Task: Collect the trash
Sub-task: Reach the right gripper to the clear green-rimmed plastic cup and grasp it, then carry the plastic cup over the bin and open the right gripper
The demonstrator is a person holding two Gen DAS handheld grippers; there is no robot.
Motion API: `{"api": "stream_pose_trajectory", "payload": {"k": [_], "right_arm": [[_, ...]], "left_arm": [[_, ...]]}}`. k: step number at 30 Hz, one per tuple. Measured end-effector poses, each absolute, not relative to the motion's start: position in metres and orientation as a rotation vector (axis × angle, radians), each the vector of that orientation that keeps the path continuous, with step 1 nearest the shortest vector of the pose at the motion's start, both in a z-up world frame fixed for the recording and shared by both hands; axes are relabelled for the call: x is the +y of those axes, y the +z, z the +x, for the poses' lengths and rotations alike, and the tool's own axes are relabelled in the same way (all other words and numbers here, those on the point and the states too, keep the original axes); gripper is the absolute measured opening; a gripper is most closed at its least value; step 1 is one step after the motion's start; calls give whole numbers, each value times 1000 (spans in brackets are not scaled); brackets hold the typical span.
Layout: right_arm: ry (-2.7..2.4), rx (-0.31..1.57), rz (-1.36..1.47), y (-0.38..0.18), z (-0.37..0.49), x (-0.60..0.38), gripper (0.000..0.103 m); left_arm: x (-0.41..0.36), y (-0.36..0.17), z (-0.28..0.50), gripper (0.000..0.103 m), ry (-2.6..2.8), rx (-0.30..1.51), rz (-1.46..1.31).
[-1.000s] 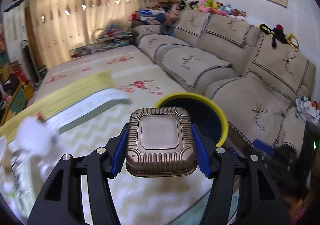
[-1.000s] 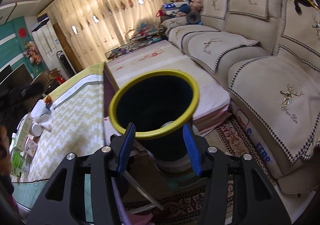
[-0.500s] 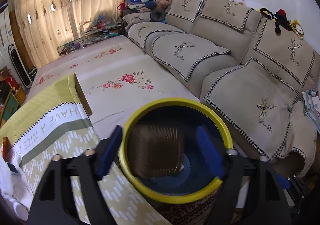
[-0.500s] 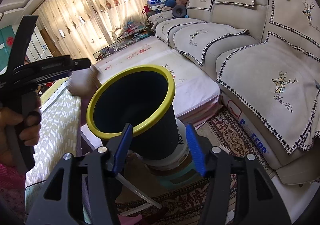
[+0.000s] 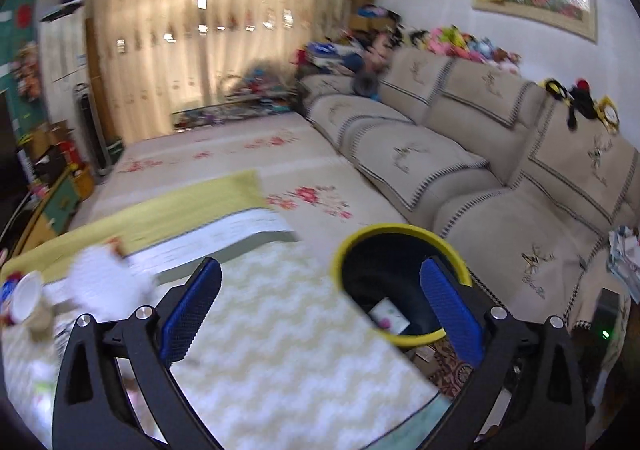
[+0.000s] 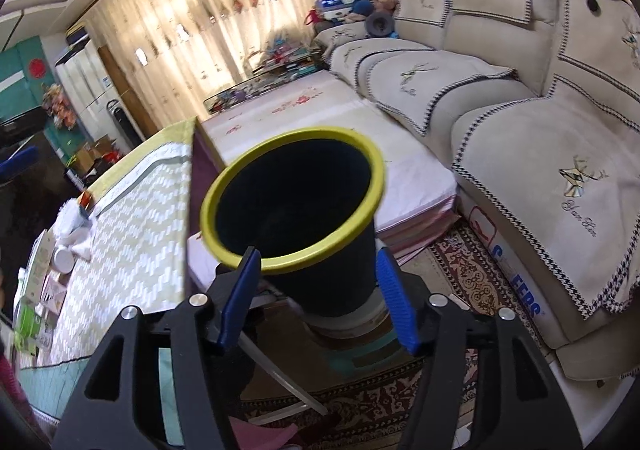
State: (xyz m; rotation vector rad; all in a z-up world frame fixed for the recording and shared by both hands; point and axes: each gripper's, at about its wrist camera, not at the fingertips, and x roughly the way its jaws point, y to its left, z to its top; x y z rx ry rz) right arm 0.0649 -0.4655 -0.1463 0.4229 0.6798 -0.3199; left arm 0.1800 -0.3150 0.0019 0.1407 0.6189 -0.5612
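1. The left gripper [image 5: 320, 314] has its 2 blue pads spread wide, having just been opening, and nothing sits between them.
2. Below and between those pads lies the table's cloth [image 5: 280, 330], pale with a zigzag pattern; this view is blurred.
3. The trash bin [image 5: 400, 250], dark with a yellow rim, stands just past the table's right edge, partly behind the left gripper's right pad [image 5: 448, 314].
4. Inside the bin a small white piece of trash [image 5: 388, 316] lies near the bottom; what else is down there I cannot tell.
5. On the table's far left sit a white crumpled wad [image 5: 106, 282] and a tipped white cup [image 5: 26, 298], both still on the cloth.
6. The right gripper [image 6: 320, 300] straddles the bin [image 6: 296, 201] near its rim, the pads [image 6: 394, 306] on either side of the dark wall.
7. Its jaws have just been opening a little; whether the pads still touch the bin I cannot tell, though the right pad seems to stand just off the wall.
8. The bin rests on a white and teal base [image 6: 360, 334] on a patterned rug [image 6: 472, 274].
9. A beige sofa [image 6: 540, 153] runs along the right, beside a low floral-covered platform [image 6: 320, 121].
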Motion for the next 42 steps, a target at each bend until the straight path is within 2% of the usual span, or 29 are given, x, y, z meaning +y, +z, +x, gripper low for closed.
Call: {"api": "stream_pose_trajectory", "payload": {"k": [12,22,30,42], "right_arm": [[-43,735,287,-132,108,-351,58],[313,801,155,-130,129,-204,58],[444,808,74,-128,141,-112,58],[322,818,31,-138,174,-77,59]], "left_arm": [[-115,16,124,98,-278,592,60],[2,1,98,98,-71,575,-20],[46,-6,87,98,-29,562,-84],[61,-28,93,98,-36,607,-140]]}}
